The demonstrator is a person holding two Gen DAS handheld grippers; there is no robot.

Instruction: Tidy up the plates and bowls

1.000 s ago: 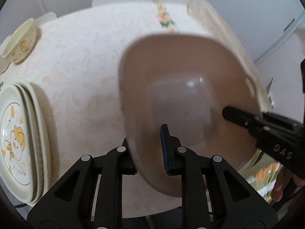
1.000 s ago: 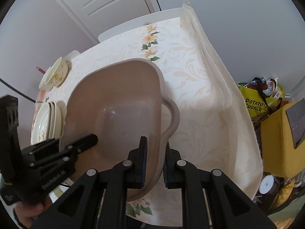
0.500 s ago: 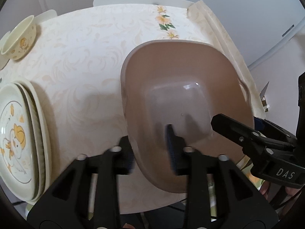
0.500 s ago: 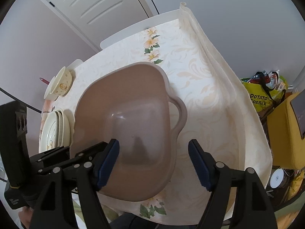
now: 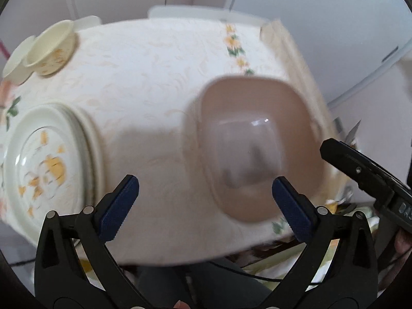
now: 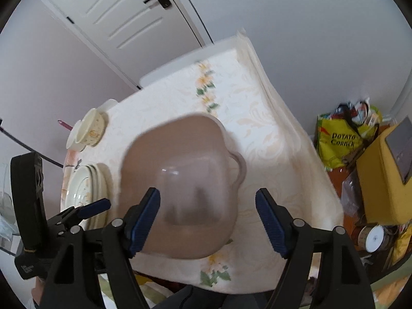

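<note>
Basin (image 5: pixel 255 144): empty, on the table.
My grippers: left gripper (image 5: pixel 206 200) and right gripper (image 6: pixel 208 219) both spread wide, released.
Next: plates (image 5: pixel 43 164) left of basin need grasping.

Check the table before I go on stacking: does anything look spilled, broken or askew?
Nothing stands out. The brown plastic basin sits upright and empty on the floral tablecloth, the cream plates lie stacked, and the cream bowl stands upright. Blur hides fine chips.
</note>
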